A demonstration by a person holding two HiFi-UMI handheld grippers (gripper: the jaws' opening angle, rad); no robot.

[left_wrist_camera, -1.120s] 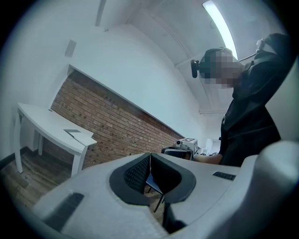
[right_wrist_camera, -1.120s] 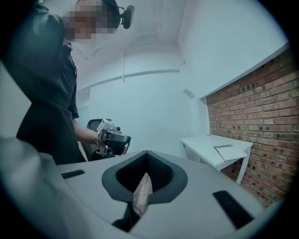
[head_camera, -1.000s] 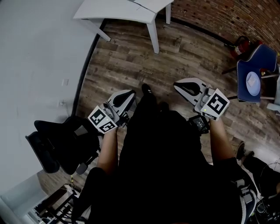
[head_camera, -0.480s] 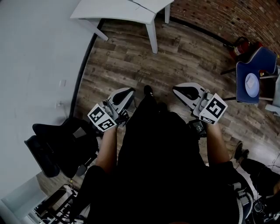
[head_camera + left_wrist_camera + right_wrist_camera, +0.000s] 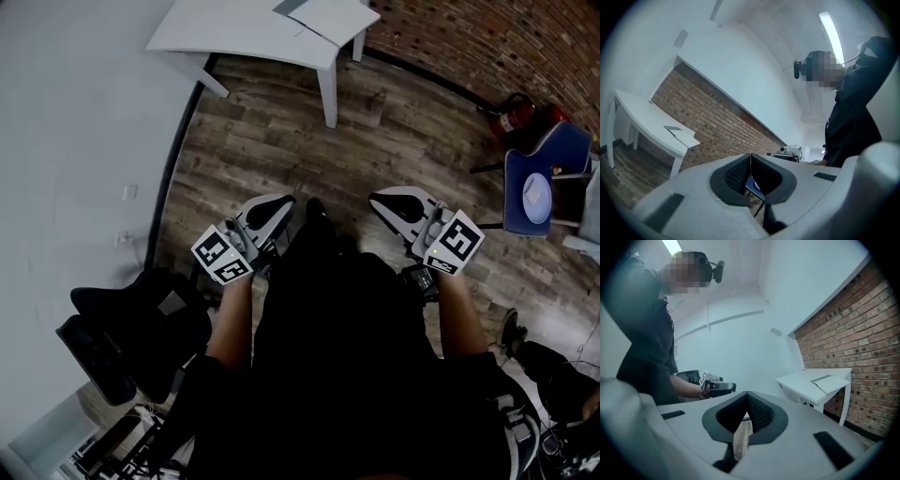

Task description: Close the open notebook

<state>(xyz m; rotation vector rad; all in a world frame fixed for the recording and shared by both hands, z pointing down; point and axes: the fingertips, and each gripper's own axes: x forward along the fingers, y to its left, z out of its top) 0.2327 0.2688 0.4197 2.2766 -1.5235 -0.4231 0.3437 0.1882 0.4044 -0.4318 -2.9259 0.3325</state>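
Wood-plank flooring fills most of the head view, bounded by a white wall (image 5: 66, 112) from 7 to 11 o'clock and a brick wall (image 5: 487, 37) at 1 o'clock. A white surface (image 5: 234, 28) stands at 12 o'clock, at the far edge of the frame. The open notebook (image 5: 328, 17) is seen lying flat on it, at the corner nearest the brick wall, with one grey leaf and one white leaf spread side by side. A blue chair (image 5: 530, 173) is noted at 3 o'clock and a black chair (image 5: 131, 319) at 8 o'clock; neither is involved in the task.

The left tongs (image 5: 274, 202) and the right tongs (image 5: 382, 199) are held roughly level in front of the person's body, at 10 and 2 o'clock of the dark torso. Both are pointed towards the surface. In each gripper view the pads are seen pressed together along a single line, with only floor or background showing below them. Both tongs are therefore recorded as closed and empty.

The step in hand is judged to be the approach. The notebook is well apart from both tongs, with bare floor between, and nothing on the surface is touched. The task itself is not yet begun.

For the next move, the remaining floor is to be crossed until the corner of the surface is within reach. One leaf's outer edge is then to be lifted and swung over the spine onto the other. A thin flat cover offers little purchase, so a low, shallow entry under the edge is considered necessary.
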